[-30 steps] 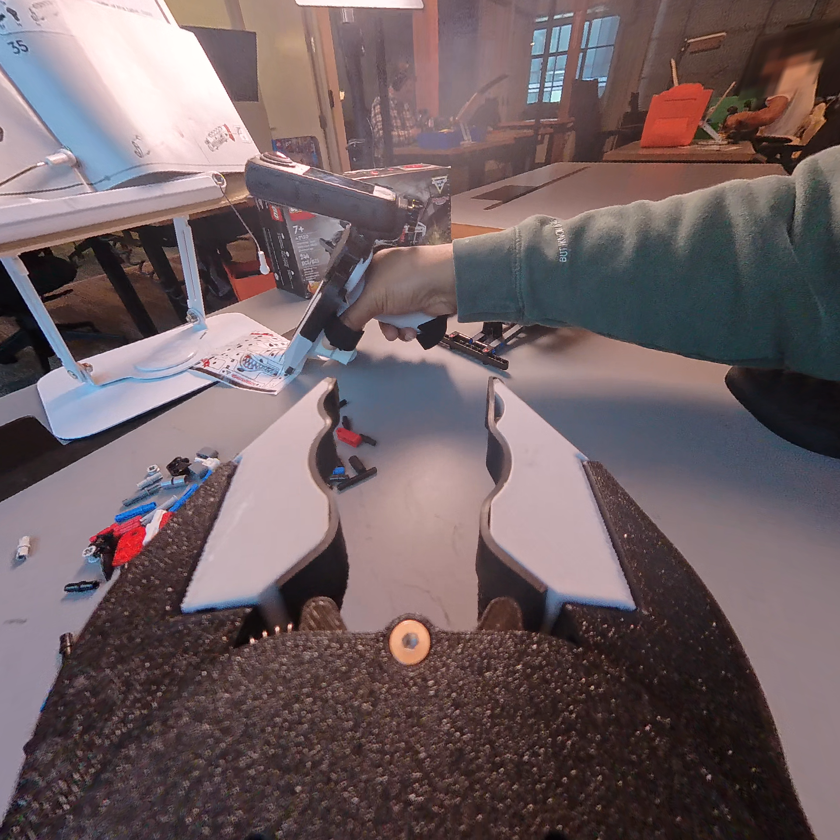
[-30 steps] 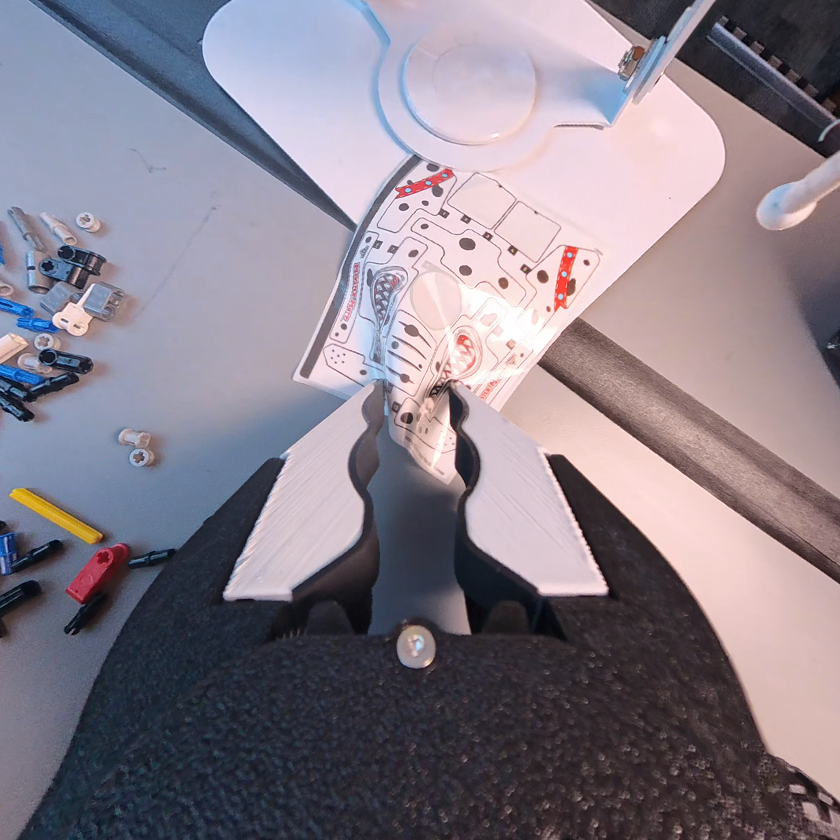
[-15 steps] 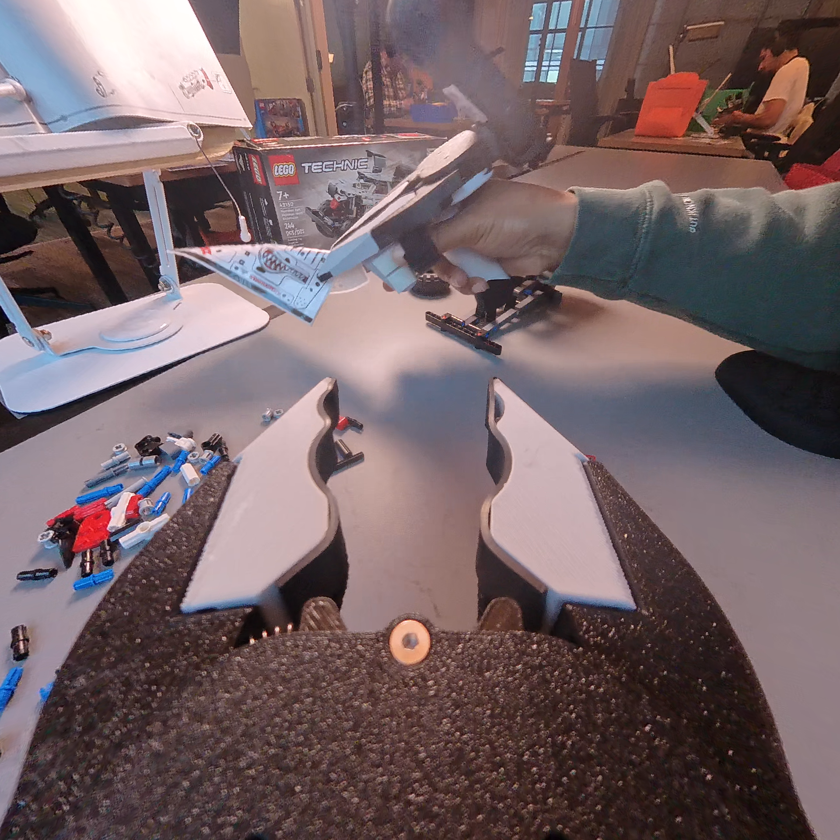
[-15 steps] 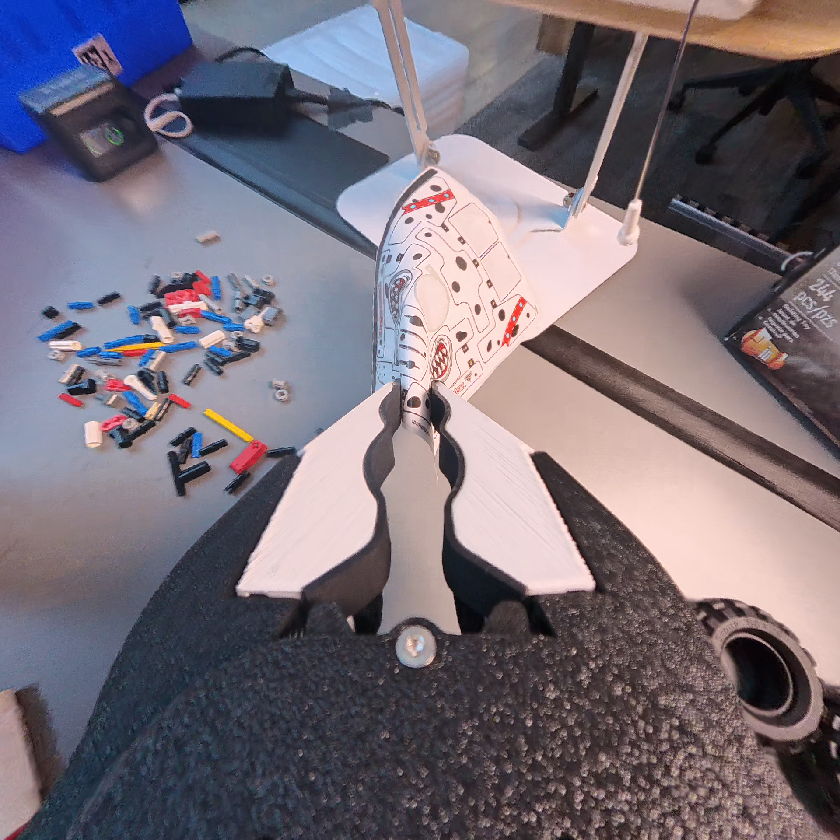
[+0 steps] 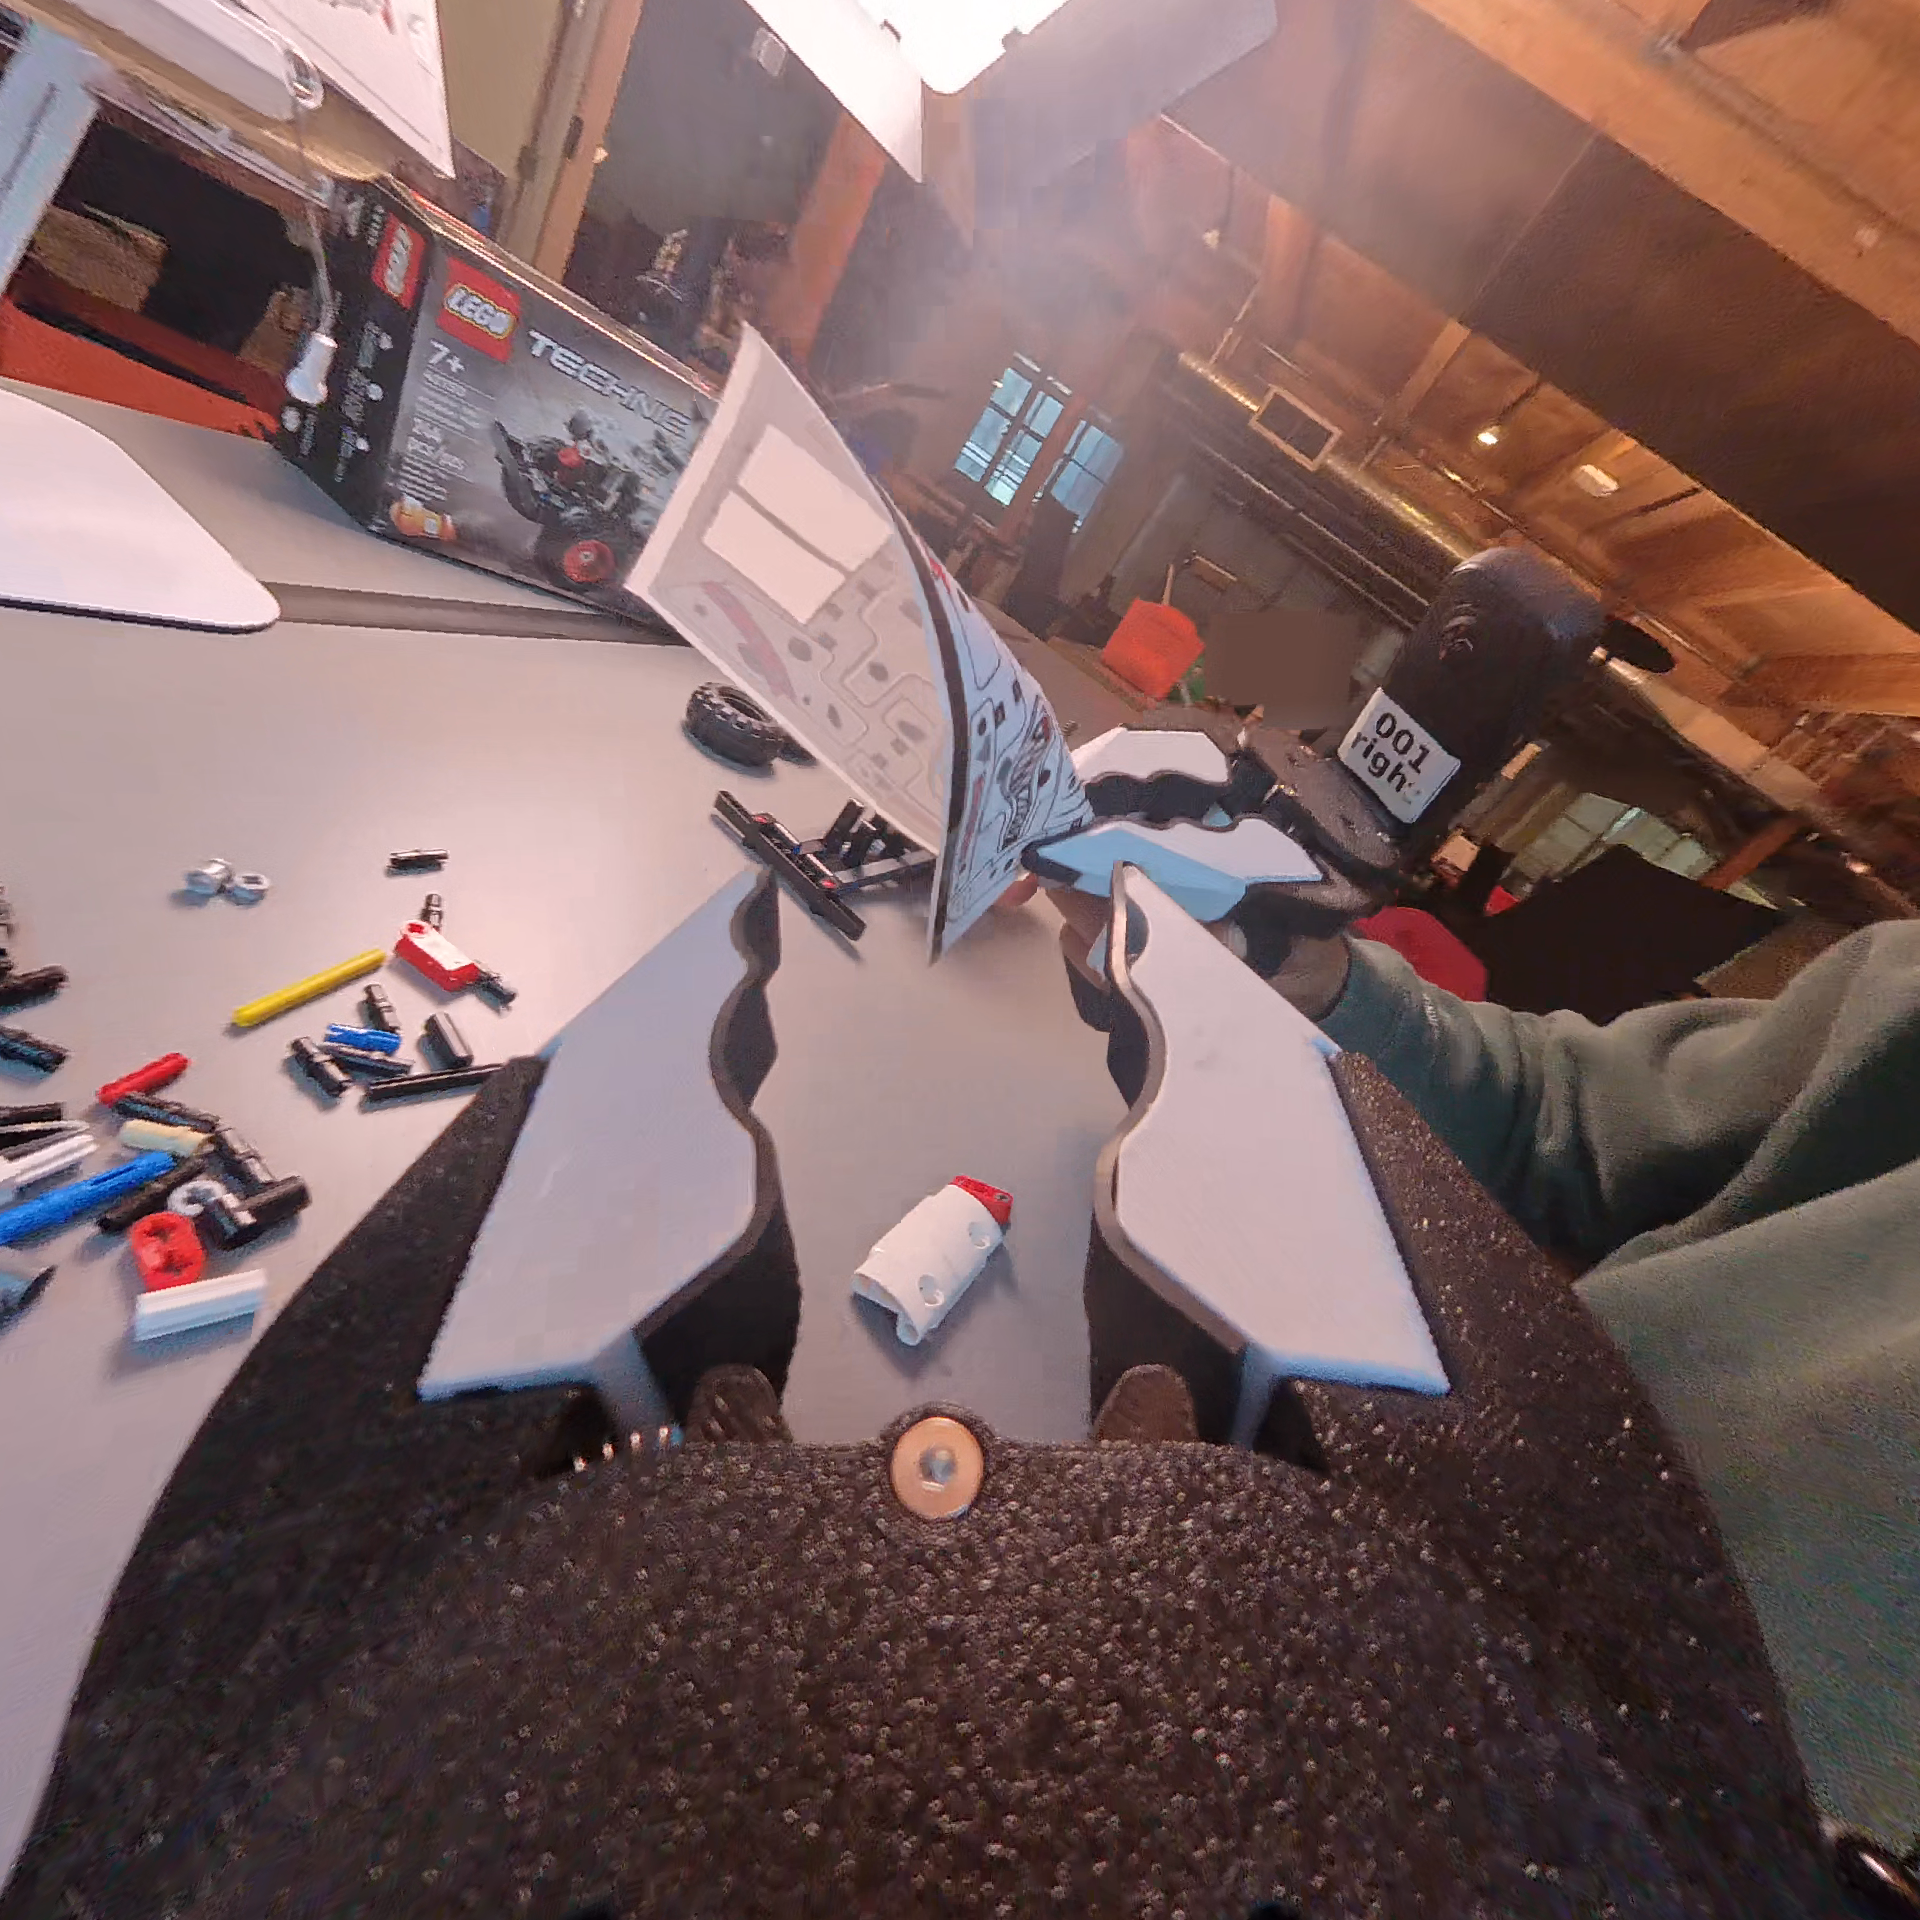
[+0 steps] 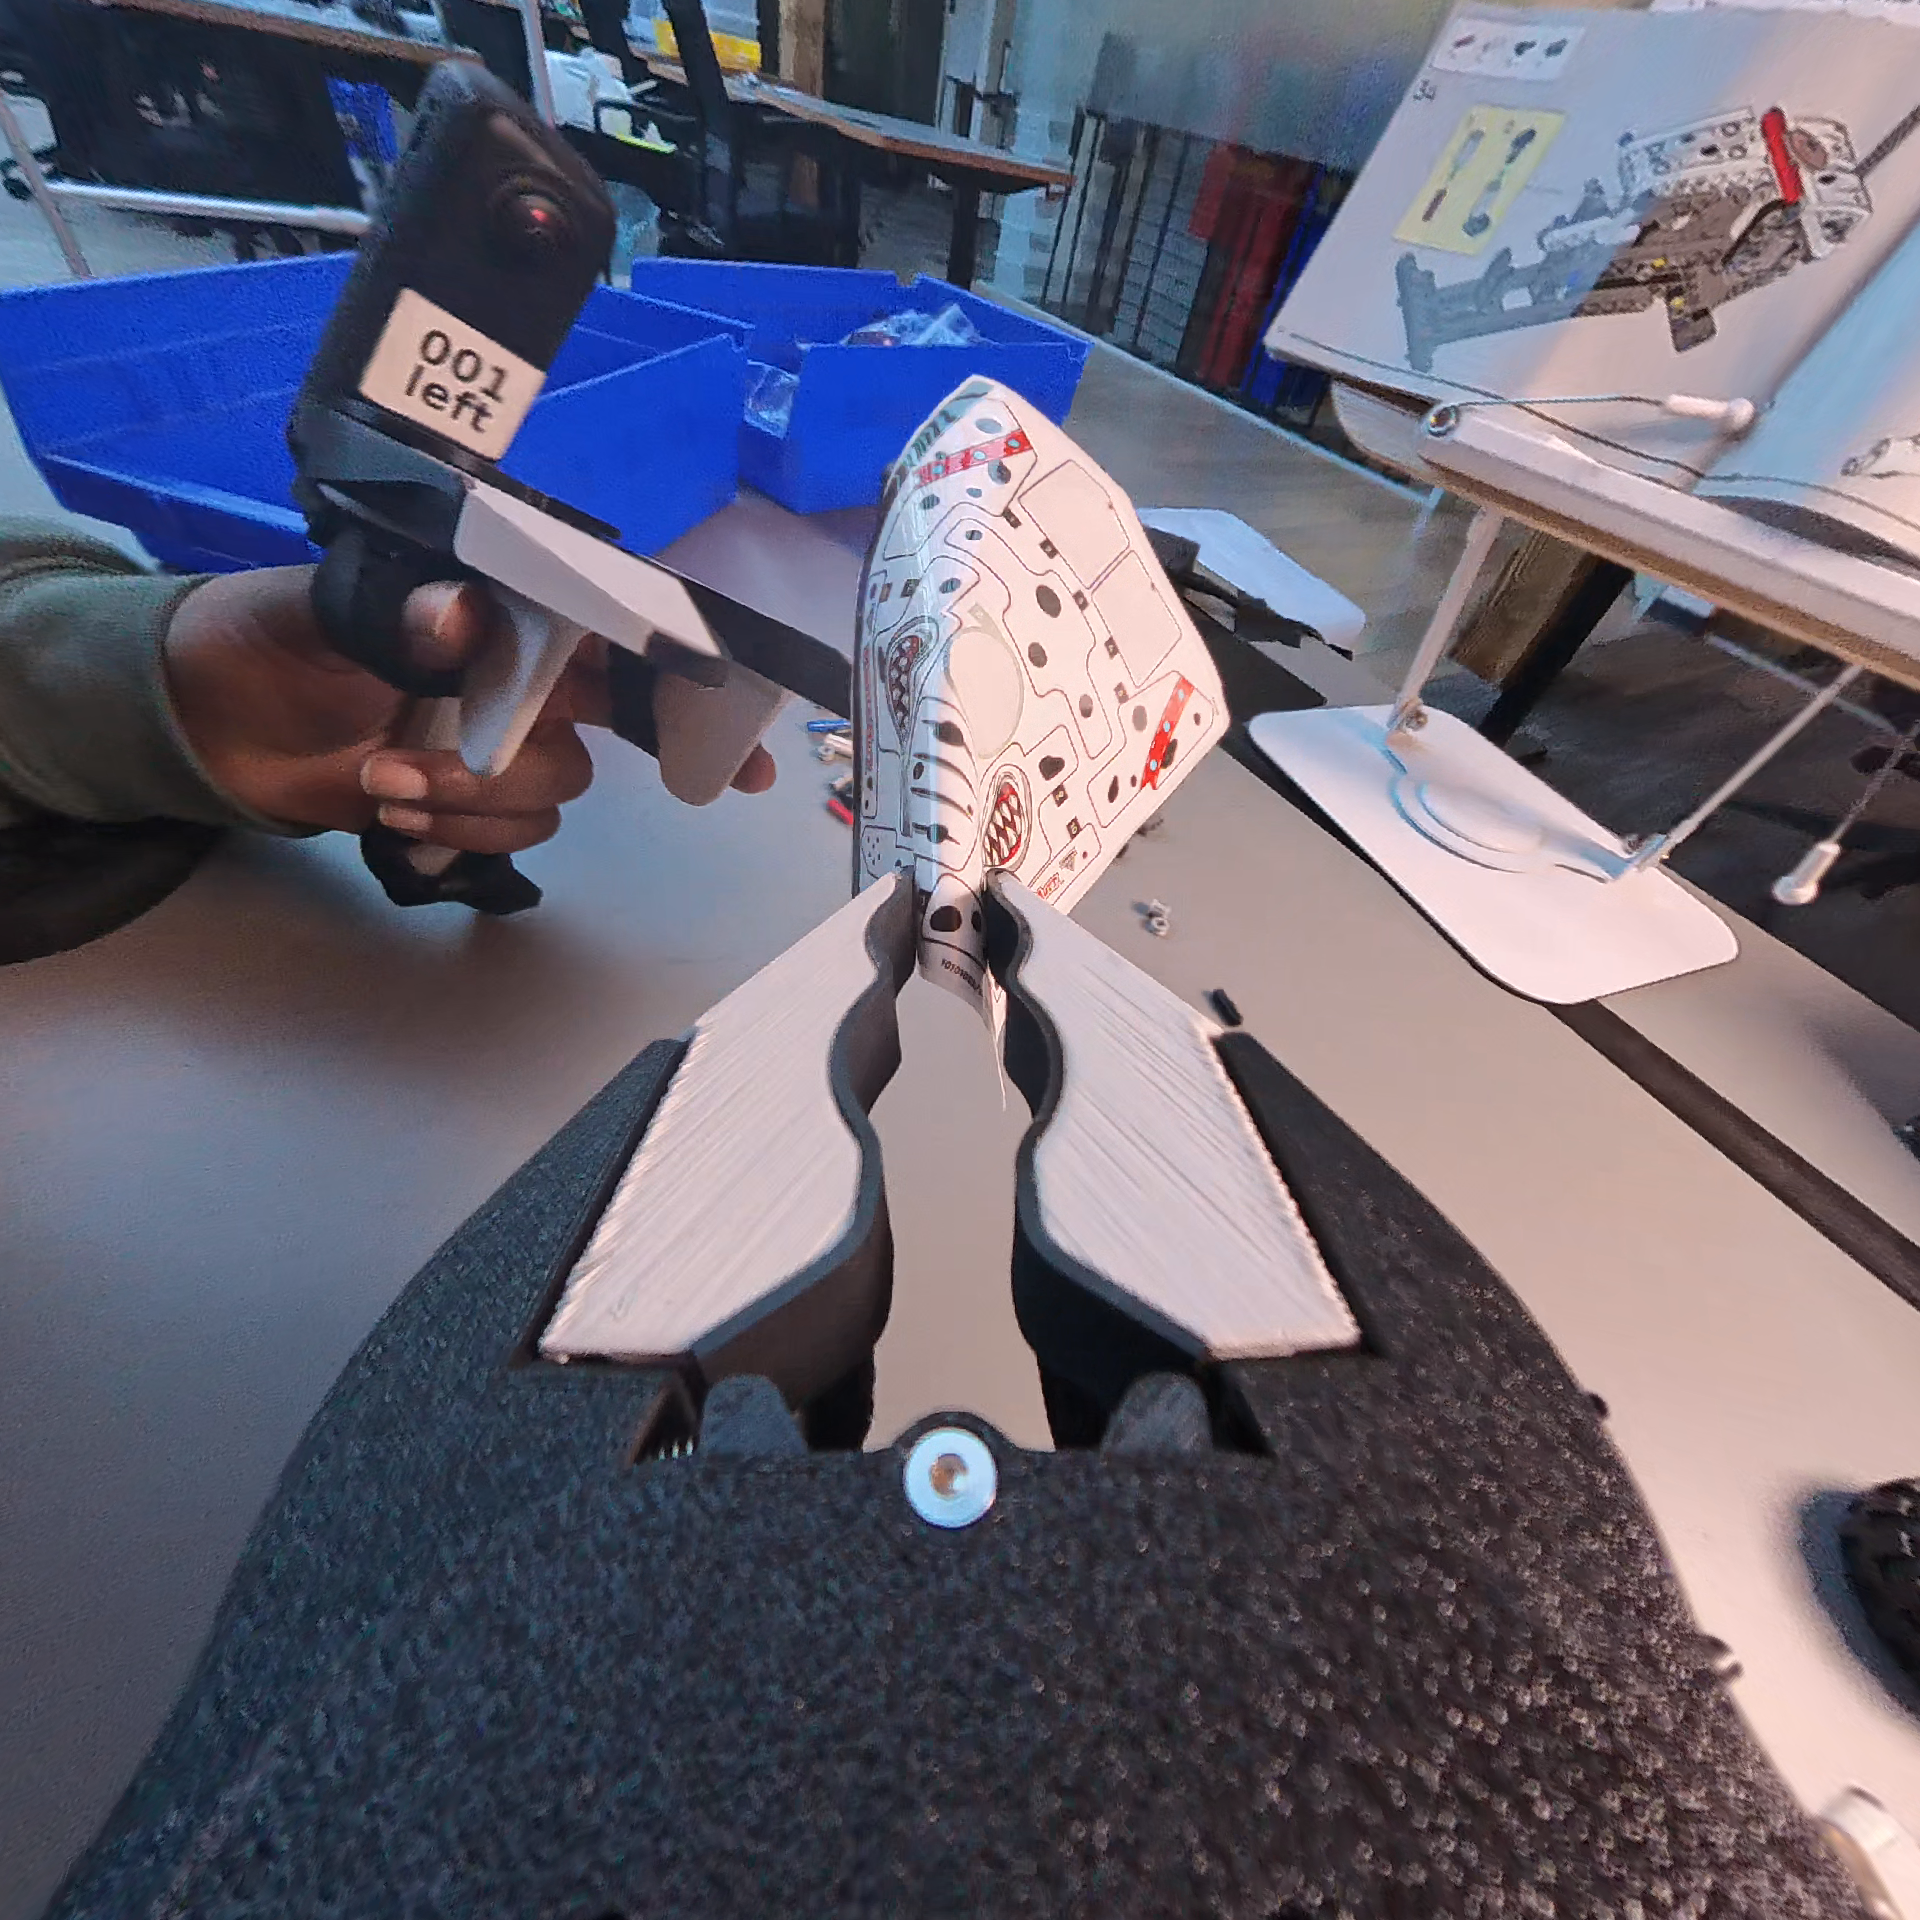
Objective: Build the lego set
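My right gripper (image 6: 951, 904) is shut on the lower edge of a white sticker sheet (image 6: 1018, 675) and holds it upright above the grey table. The sheet (image 5: 831, 623) also shows in the left wrist view, just beyond my left gripper (image 5: 945, 904), which is open and empty. A white Lego piece with a red pin (image 5: 930, 1257) lies on the table between the left fingers. A black chassis (image 5: 821, 852) and a tire (image 5: 732, 722) lie behind it. In the right wrist view the left gripper (image 6: 790, 707) is to the left of the sheet.
Several loose small Lego pieces (image 5: 156, 1143) and a yellow axle (image 5: 307, 987) lie to the left. The Lego box (image 5: 499, 447) stands at the back. Blue bins (image 6: 644, 416), the instruction booklet (image 6: 1610, 208) and its white stand base (image 6: 1507, 831) are nearby. The grippers' ends are close to 6 cm from one another. The yellow axle (image 5: 307, 987) is about 15 cm from my left fingertips.
My right gripper has lifted the sticker sheet off the stand base and carried it up to the left gripper. The left gripper has turned toward it, still open.
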Demonstrator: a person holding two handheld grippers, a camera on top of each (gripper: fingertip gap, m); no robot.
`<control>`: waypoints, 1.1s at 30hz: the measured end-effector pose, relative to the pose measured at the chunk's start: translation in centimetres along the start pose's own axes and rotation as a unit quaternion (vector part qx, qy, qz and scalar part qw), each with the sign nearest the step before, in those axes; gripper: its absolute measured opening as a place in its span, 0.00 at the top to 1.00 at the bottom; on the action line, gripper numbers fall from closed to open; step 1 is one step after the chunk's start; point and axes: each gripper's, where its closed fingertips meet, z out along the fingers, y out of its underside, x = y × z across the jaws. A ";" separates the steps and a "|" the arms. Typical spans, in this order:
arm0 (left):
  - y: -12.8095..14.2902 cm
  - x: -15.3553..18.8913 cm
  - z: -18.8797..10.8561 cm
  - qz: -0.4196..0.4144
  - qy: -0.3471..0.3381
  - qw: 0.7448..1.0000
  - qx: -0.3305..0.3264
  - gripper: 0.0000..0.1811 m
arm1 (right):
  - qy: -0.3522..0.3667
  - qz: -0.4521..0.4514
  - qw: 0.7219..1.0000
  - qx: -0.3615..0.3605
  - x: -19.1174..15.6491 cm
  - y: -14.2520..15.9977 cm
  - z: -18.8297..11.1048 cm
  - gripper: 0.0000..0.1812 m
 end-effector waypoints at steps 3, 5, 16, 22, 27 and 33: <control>0.6 1.5 0.4 0.003 0.042 0.999 -0.015 0.75 | 0.000 -0.015 1.000 0.016 -1.6 0.1 0.4 0.93; 1.2 1.8 0.6 0.010 0.048 0.998 -0.028 0.80 | -0.016 -0.025 0.999 0.021 -2.5 0.2 0.5 0.93; 1.7 3.4 0.6 0.031 0.102 0.993 -0.041 1.00 | -0.051 -0.008 0.998 0.032 -3.3 1.2 0.1 0.86; 1.4 5.8 -0.2 0.102 0.162 0.981 -0.036 1.00 | -0.160 0.152 0.971 0.087 -4.0 -0.3 -1.1 0.68; 2.3 8.9 -1.1 0.164 0.231 0.957 -0.056 1.00 | -0.256 0.267 0.924 0.092 -5.5 -1.0 -1.5 0.52; 2.1 5.9 -0.5 0.136 0.159 0.975 -0.071 1.00 | -0.253 0.264 0.919 0.150 -3.7 -2.3 -3.0 1.00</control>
